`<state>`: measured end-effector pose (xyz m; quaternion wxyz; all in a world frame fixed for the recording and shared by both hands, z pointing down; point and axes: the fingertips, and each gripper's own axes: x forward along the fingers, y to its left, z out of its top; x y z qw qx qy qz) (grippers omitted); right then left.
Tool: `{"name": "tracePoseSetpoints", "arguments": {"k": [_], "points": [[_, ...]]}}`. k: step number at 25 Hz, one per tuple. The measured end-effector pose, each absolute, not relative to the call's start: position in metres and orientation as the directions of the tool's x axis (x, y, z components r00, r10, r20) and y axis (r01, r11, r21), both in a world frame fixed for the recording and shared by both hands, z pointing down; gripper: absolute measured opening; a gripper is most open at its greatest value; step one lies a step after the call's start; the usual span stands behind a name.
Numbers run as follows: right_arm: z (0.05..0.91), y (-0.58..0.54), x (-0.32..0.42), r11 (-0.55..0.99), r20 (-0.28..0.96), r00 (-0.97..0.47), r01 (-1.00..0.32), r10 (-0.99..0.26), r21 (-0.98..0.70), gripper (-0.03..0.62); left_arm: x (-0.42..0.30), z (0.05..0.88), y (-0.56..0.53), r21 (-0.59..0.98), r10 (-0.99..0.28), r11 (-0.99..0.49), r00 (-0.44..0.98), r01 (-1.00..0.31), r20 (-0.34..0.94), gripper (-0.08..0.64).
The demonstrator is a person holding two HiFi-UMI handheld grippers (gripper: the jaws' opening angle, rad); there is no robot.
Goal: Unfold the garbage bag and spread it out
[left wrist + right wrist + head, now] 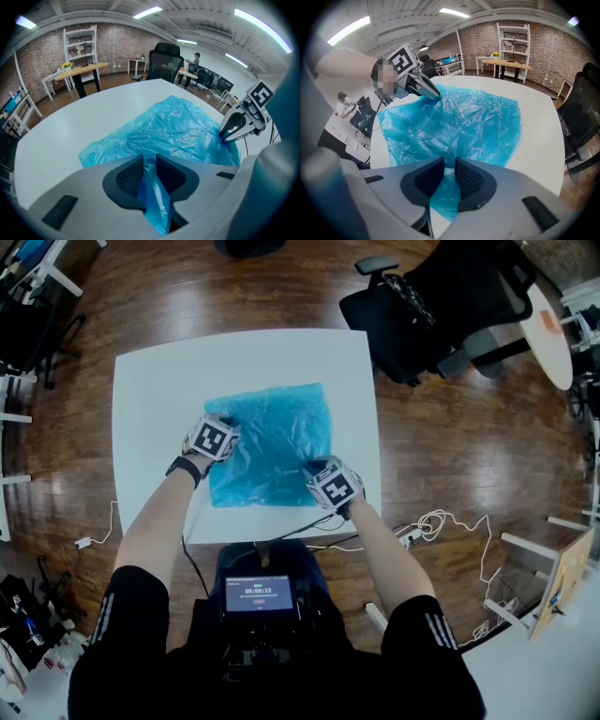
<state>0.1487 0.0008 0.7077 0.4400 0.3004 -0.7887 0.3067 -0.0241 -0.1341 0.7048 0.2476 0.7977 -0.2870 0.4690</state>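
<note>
A translucent blue garbage bag [272,442] lies spread as a wrinkled sheet on the white table [150,390]. My left gripper [222,448] is at the bag's left edge and is shut on a fold of the blue film [152,187]. At the bag's near right corner, my right gripper [319,472] is likewise shut on the plastic [445,180]. The left gripper view shows the bag [173,131] and the right gripper [224,137] pinching its edge. From the other side, the bag [459,124] stretches between my jaws and the left gripper [436,95].
A black office chair [441,306] stands past the table's far right corner. Cables [441,526] trail on the wooden floor to the right. A round white table [548,329] sits at the far right, and shelving and desks [79,56] line the brick wall.
</note>
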Motion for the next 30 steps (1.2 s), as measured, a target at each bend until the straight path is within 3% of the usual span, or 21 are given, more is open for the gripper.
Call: {"name": "tracePoseSetpoints", "arguments": {"k": [8,13,21,30], "points": [[0.711,-0.001,0.150,0.621,0.877,-0.432,-0.752,-0.212,-0.221,0.104,-0.016,0.680,-0.129,0.109,-0.256,-0.749,0.436,-0.654,0.863,0.094],[0.715,0.000,0.152,0.602,0.867,-0.445,-0.763,-0.224,-0.236,0.106,0.043,0.645,-0.073,0.140,-0.146,-0.889,0.558,-0.436,0.817,0.095],[0.704,-0.009,0.160,0.534,0.814,-0.479,-0.805,-0.328,-0.258,0.112,0.116,0.643,0.016,0.073,-0.011,-0.988,0.543,-0.134,0.839,0.160],[0.672,-0.009,0.170,0.525,0.768,-0.492,-0.816,-0.410,-0.242,0.112,0.152,0.681,0.055,0.055,0.033,-0.998,0.479,-0.031,0.877,0.181]]}}
